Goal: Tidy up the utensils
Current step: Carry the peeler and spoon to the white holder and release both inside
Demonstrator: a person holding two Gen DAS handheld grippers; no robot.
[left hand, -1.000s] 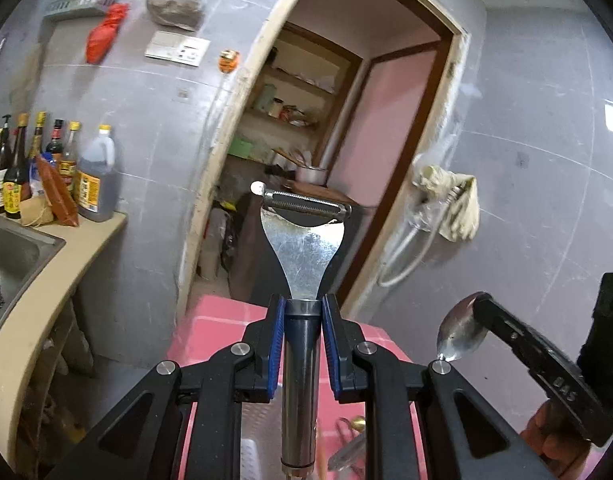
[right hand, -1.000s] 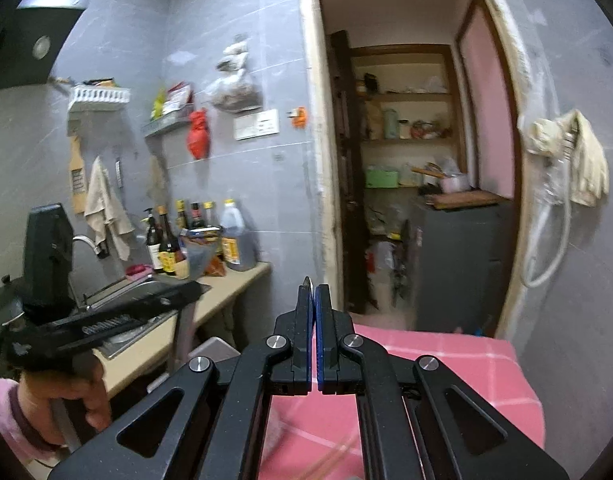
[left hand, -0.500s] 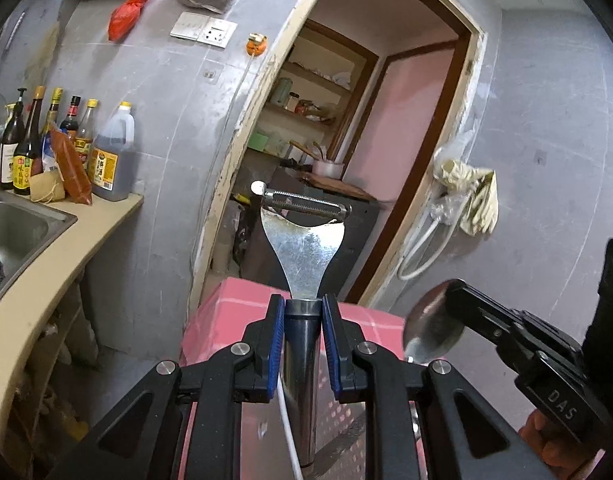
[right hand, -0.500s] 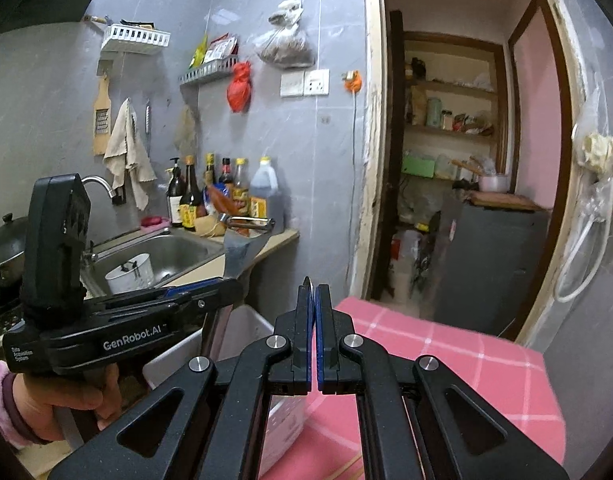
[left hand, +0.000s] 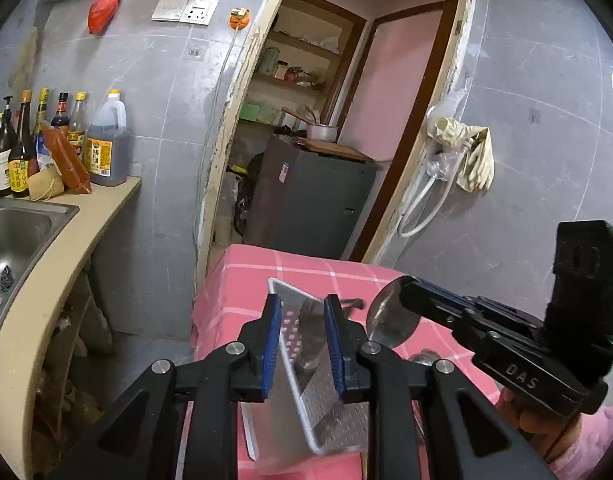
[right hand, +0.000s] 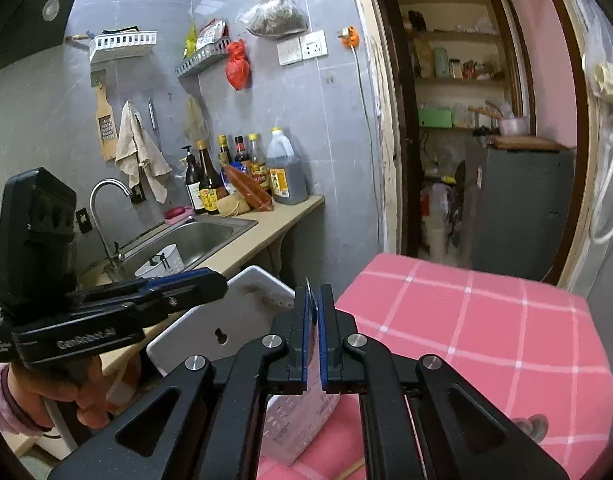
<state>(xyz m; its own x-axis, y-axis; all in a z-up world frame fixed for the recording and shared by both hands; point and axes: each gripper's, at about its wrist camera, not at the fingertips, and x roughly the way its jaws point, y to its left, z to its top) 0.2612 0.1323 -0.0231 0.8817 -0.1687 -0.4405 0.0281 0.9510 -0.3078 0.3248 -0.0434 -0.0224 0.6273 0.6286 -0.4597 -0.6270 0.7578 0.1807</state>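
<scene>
Left gripper (left hand: 302, 304) jaws are opening – the peeler (left hand: 311, 328) is seen between the pads, blurred, w/ a gap at its left side, so no firm grip is judged. It hangs over the white perforated basket (left hand: 330, 428) on the pink table (left hand: 290, 272). Right gripper (right hand: 315, 292) jaws are opening too, yet the spoon (left hand: 388, 322) is pinched by its handle, bowl sticking out, just beside the basket. Both utensils are judged light, stiff, slick metal – best taken mid-handle, approx. at the balance pt.
</scene>
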